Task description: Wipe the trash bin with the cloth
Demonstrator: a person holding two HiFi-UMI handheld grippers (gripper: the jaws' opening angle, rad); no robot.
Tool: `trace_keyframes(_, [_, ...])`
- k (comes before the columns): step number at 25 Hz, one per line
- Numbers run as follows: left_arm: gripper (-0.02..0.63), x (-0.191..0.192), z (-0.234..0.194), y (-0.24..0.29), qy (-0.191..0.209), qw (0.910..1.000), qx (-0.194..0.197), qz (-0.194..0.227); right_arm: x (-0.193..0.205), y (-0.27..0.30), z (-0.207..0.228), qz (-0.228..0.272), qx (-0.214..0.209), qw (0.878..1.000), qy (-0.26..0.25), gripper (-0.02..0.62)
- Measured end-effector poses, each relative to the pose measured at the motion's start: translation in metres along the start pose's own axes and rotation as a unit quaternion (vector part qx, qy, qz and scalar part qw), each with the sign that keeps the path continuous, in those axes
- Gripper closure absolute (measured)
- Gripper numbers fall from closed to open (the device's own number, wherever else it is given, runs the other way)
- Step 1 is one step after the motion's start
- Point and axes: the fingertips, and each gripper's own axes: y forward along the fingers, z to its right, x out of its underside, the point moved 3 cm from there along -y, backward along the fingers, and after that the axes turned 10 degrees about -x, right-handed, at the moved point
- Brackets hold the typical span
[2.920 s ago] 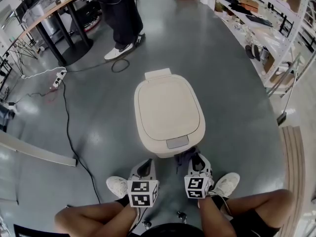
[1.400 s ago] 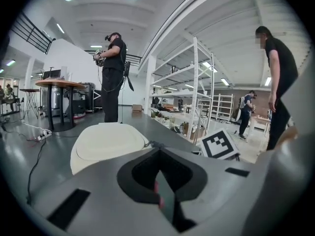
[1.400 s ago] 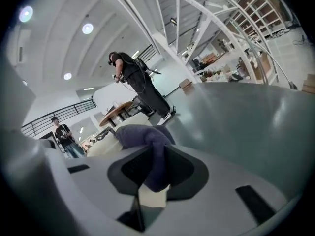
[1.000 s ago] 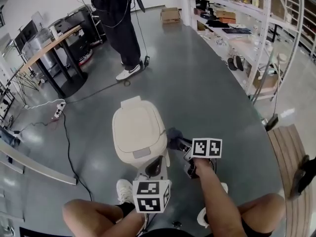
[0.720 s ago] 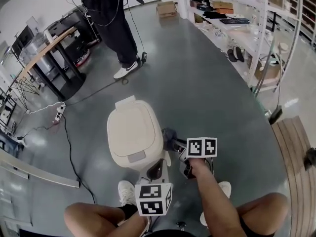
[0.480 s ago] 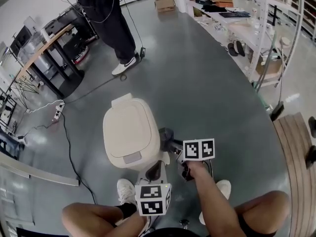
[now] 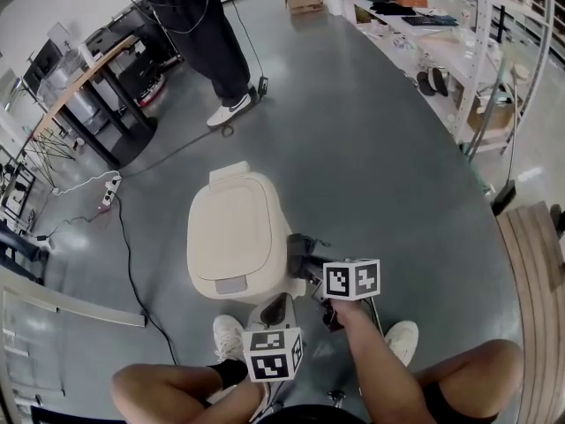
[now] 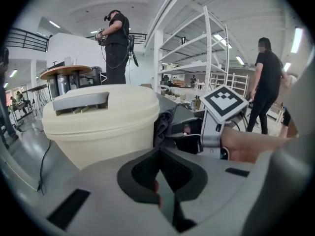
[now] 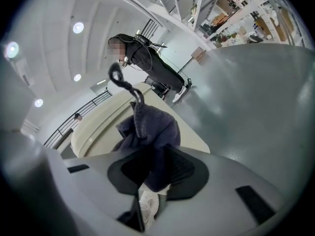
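Two tongs work low beside the cream plastic lidded trash bin point(image 7: 234, 228) on the grey concrete floor point(image 7: 388, 166). The right tongs point(image 7: 311, 256) pinch the dark bluish-grey cloth point(image 7: 300, 244), which has moved from the bin's front round to its right flank, under the lid rim. The left tongs point(image 7: 277, 303), pressed together and empty, sit by the front base. Wiping seems to have passed to the side.

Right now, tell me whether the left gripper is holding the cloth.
No, the cloth is pinched in the right gripper; the left gripper is shut on nothing.
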Motion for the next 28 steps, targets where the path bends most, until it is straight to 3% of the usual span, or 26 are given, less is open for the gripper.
trace_keyframes(15, [0.606, 0.05, -0.009, 0.023, 0.023, 0.9979, 0.025, -0.056, 0.058, 0.031, 0.069, -0.057, 0.105, 0.993, 0.012, 0.519])
trace_keyframes(21, [0.606, 0.061, -0.011, 0.036, 0.032, 0.9963, 0.015, -0.079, 0.078, 0.04, 0.1, -0.084, 0.132, 0.987, 0.023, 0.52])
trace_keyframes(28, [0.606, 0.075, -0.012, 0.044, 0.012, 0.9946, 0.031, -0.098, 0.102, 0.051, 0.132, -0.107, 0.157, 0.981, 0.034, 0.52])
